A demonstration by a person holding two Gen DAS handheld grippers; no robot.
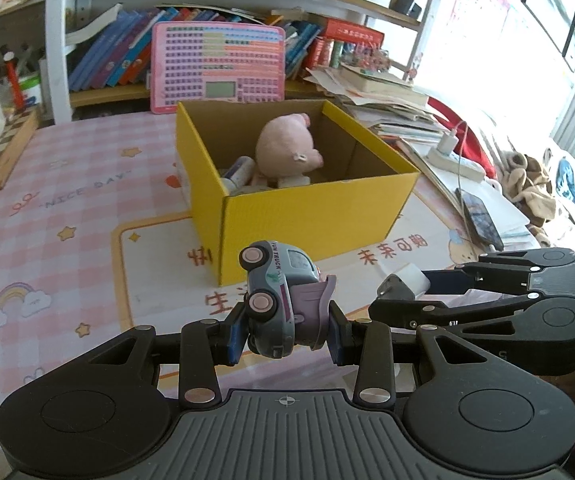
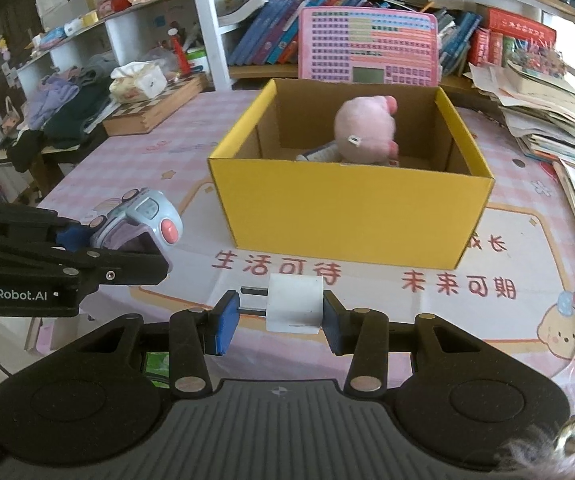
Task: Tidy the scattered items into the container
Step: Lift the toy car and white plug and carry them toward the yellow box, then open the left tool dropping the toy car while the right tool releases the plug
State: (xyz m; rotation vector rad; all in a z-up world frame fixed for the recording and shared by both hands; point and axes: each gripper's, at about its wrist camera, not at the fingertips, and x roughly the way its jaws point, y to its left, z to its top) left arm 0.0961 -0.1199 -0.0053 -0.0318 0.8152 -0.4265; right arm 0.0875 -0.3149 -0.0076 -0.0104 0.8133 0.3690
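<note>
- The left tool (image 1: 285, 334) is gripping a grey-blue toy truck (image 1: 277, 300), nose down, between its blue pads, above the bench (image 1: 67, 200).
- The right tool (image 2: 273, 320) is clamping a white plug adapter (image 2: 295, 304) sideways, its prongs pointing toward the left pad.
- Both tools are hanging just in front of the yellow cardboard box (image 2: 347, 216), which is sitting open on the pink checked cloth.
- A pink plush pig (image 2: 365, 130) is lying inside the box on top of other small items.
- A pink keyboard toy (image 1: 218, 66) is leaning behind the box.
</note>
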